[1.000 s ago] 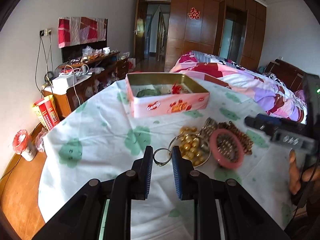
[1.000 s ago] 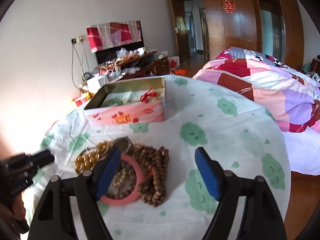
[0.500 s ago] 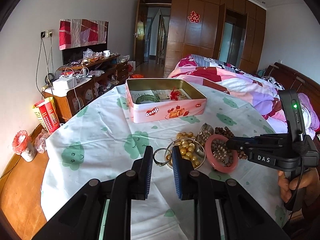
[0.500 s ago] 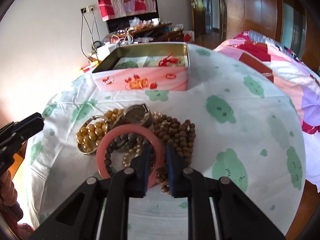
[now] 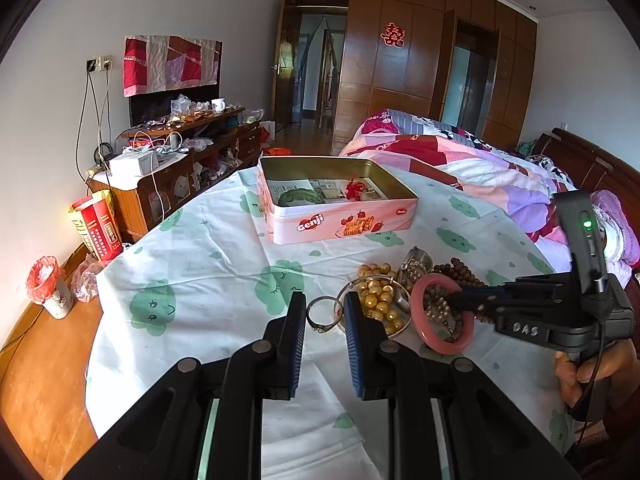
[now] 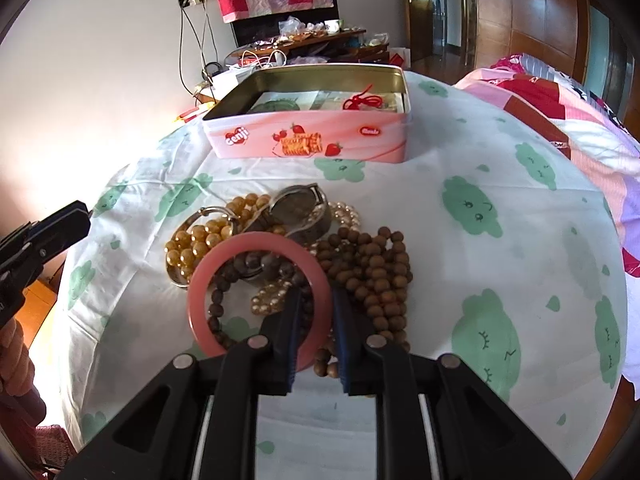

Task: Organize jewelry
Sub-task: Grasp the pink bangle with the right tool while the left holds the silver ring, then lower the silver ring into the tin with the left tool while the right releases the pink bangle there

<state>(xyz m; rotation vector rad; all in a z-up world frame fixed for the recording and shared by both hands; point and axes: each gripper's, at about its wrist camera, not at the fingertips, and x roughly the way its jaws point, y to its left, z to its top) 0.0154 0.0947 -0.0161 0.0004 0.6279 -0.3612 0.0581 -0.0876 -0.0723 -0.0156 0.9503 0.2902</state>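
Jaws, left gripper (image 5: 323, 314): a narrow gap between the blue pads, nothing pressed; a small silver ring (image 5: 320, 315) lies on the cloth just past the tips, seen in the gap.
Jaws, right gripper (image 6: 315, 305): have just been closing and now clamp the near rim of the pink bangle (image 6: 256, 296), one finger inside the hoop, one outside.
Floor, far left: a cup with a red bag (image 5: 50, 289) and a red and yellow carton (image 5: 95, 226) stand by the wooden cabinet (image 5: 176, 176).
Tablecloth (image 5: 192, 264): white with green cloud faces, covering the round table.
Tin (image 6: 312, 120): open pink Genji biscuit tin at the far side, holding a green bangle (image 5: 300, 197) and a red knotted cord (image 6: 362, 101).
Jewelry pile, nearer than the tin: golden beads (image 6: 200, 240) on the left, a wristwatch (image 6: 298, 206) behind, pale pearls (image 6: 346, 212) beside it, brown wooden beads (image 6: 372, 272) on the right; the pink bangle lies on top.
Hand (image 5: 592, 372): grips the right gripper's handle at the right edge.
Bed (image 5: 480, 168): patchwork quilt behind the table on the right.
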